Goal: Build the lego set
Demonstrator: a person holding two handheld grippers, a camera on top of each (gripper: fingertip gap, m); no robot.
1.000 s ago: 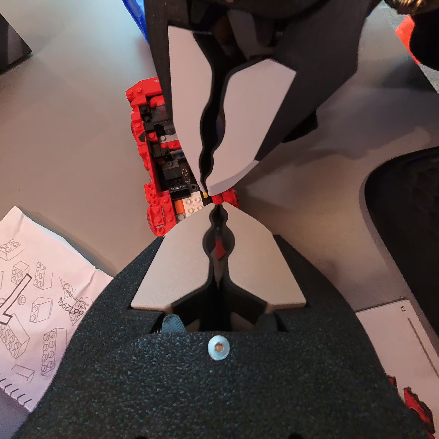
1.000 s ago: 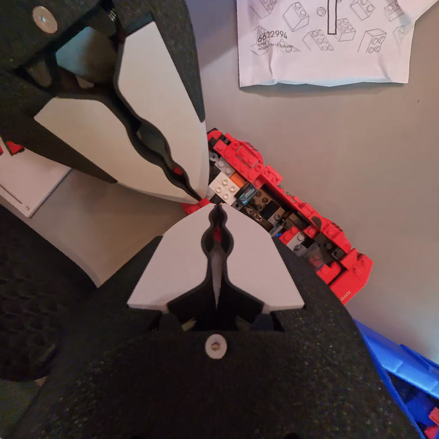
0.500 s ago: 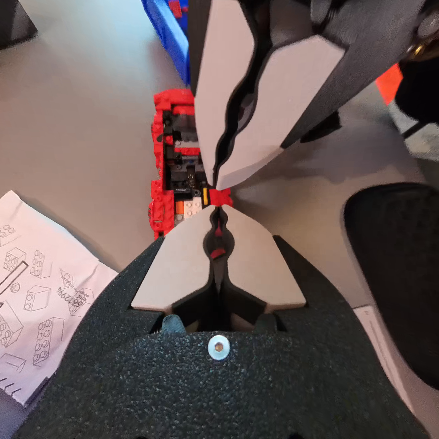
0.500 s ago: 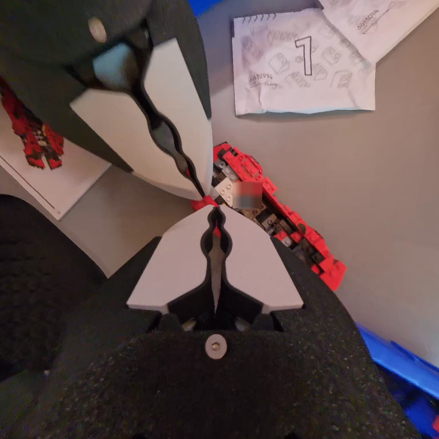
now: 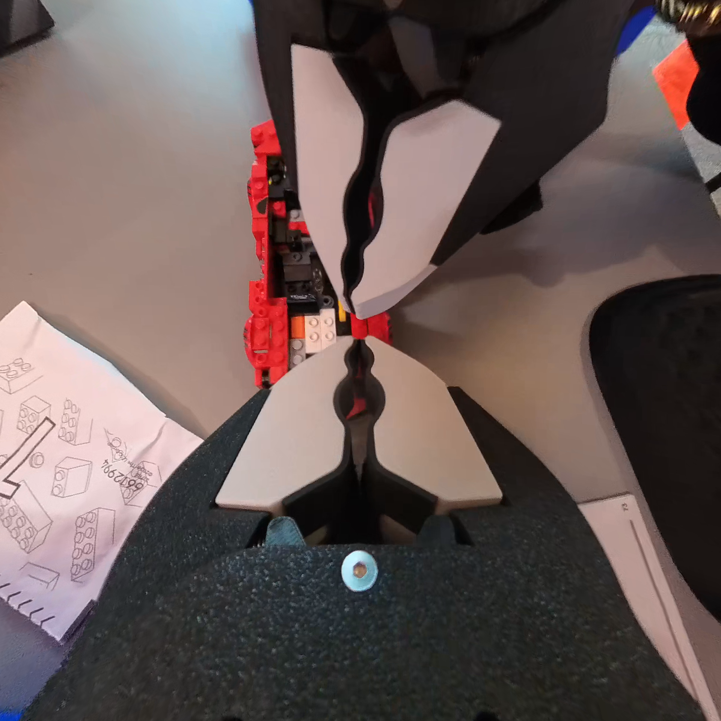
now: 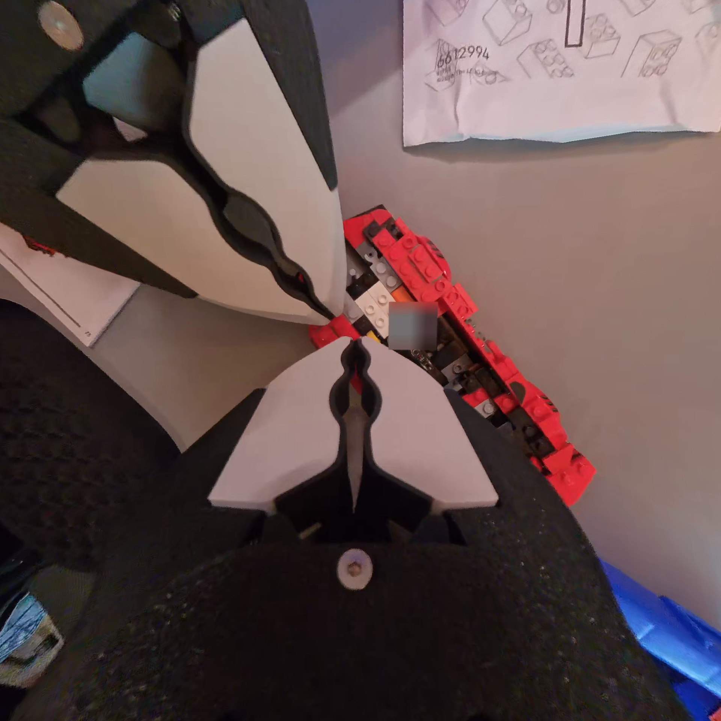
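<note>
A partly built red lego car with a black, white and orange inside lies on the grey table; it also shows in the right wrist view. My left gripper is shut on a red part at the car's near right corner, and red shows in its gap. My right gripper is shut on the same red corner from the opposite side. The two grippers meet tip to tip: the right gripper comes down from above and the left gripper from the upper left. They hide the car's right side.
A white paper bag printed with brick drawings lies left of the car, and shows again in the right wrist view. A white instruction booklet lies by the table's curved edge, next to a black chair. A blue bin stands beyond the car's far end.
Both grippers have stayed shut on the same red corner. The car has swung with them and now points straight away from the left gripper, and both views have shifted a little.
</note>
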